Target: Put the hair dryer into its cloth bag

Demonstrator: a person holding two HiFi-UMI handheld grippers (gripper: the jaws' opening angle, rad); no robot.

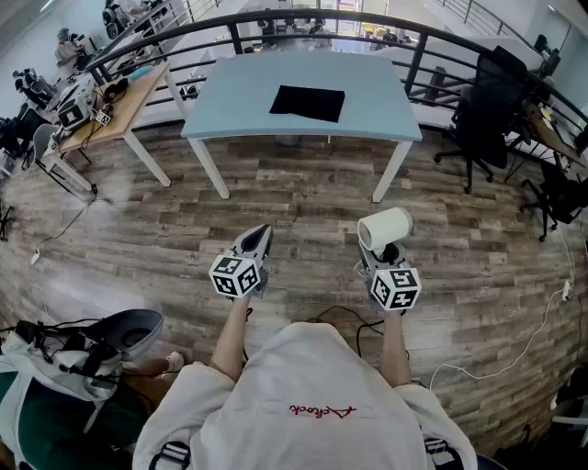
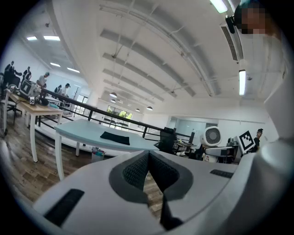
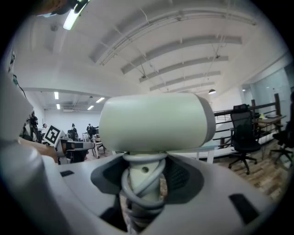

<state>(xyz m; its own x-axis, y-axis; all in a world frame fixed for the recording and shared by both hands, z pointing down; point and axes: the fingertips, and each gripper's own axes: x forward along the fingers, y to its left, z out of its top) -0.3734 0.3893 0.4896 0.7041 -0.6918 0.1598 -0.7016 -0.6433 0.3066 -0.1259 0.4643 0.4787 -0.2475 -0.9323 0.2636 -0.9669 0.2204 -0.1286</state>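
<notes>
A white hair dryer stands upright in my right gripper, its barrel lying crosswise above the jaws. In the right gripper view the jaws clamp the handle, with the cord wound around it, under the wide barrel. My left gripper is shut with nothing in it; its pads meet in the left gripper view. The black cloth bag lies flat on the pale blue table well ahead of both grippers, also visible as the dark cloth bag on the tabletop.
Wooden floor lies between me and the table. A black office chair stands to the table's right, a wooden desk with equipment to its left. A curved black railing runs behind. A bag and cables lie at my lower left.
</notes>
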